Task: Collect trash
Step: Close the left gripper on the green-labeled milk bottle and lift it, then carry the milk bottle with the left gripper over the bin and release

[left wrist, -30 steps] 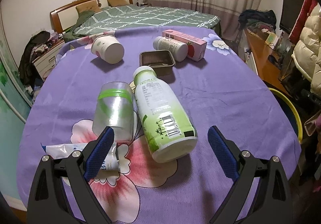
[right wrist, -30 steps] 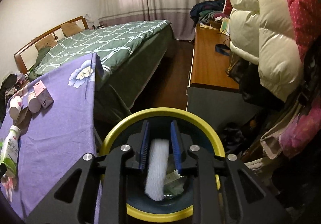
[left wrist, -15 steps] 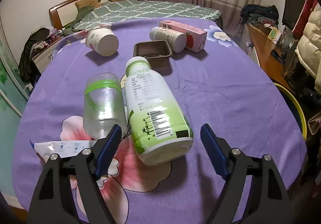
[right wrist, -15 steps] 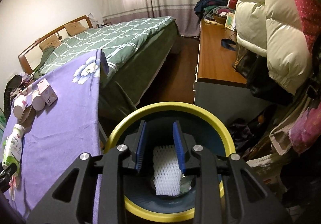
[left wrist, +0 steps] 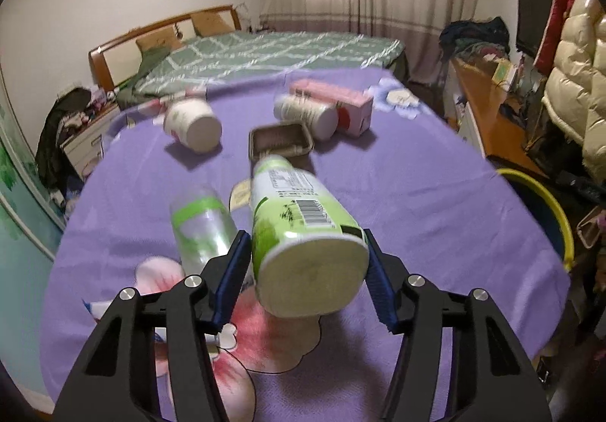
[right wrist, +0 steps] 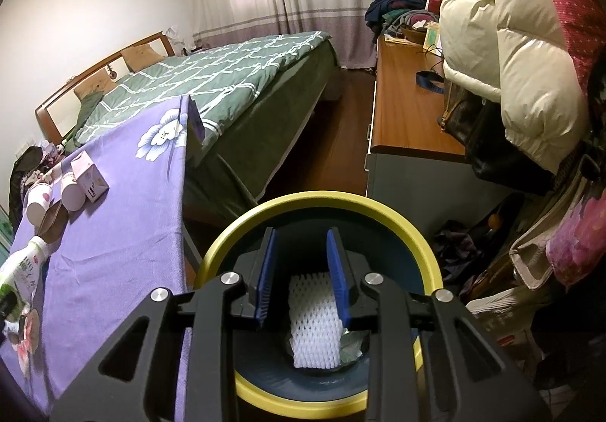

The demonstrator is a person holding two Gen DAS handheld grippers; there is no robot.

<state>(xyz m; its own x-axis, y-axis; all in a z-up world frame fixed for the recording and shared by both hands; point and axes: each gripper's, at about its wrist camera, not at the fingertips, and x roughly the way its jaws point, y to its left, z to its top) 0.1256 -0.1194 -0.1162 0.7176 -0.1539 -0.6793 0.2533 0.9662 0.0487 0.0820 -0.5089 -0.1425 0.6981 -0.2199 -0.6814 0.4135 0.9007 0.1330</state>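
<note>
The left tool closes its blue ribbed pads on the base end of a green-and-white plastic bottle, which fills the gap between them and tilts up off the purple floral cloth of the counter; the frame is blurred, so full pad contact is likely but not certain. Just left of it lies a clear ribbed bottle with a green band. Farther back sit a dark rectangular tray, two white paper cups on their sides and a pink carton. The right tool hangs over the round yellow-rimmed bin, jaws partly apart and gripping nothing, with a white foam mesh sleeve lying below in the bin on crumpled foil.
</note>
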